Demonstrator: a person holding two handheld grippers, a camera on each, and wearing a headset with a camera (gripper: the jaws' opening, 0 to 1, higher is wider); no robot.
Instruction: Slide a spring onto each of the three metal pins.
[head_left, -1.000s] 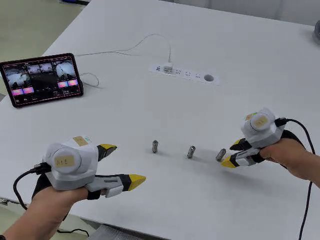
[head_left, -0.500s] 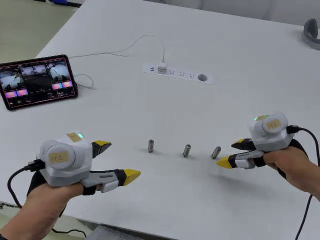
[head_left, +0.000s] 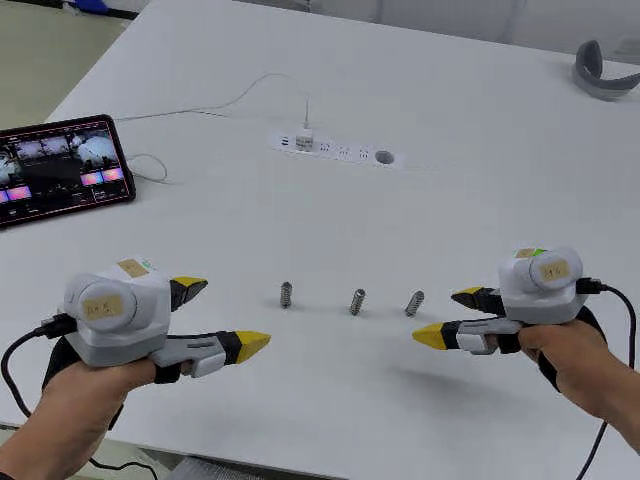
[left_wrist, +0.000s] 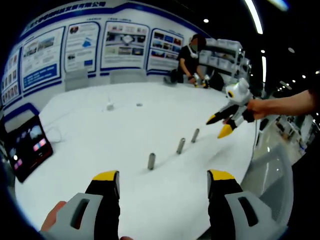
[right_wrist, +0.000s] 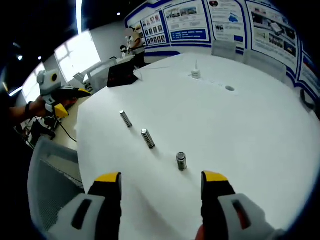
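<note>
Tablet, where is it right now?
In the head view the tablet sits near the left edge of the table, beyond the left tongs and left of the power strip.

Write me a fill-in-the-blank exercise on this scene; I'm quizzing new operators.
___ pins stand in a row on the table. The left tool and right tool are both ___, holding nothing. In the head view, the tablet lies ___ of the pins. Missing words: three; open; left.
</note>
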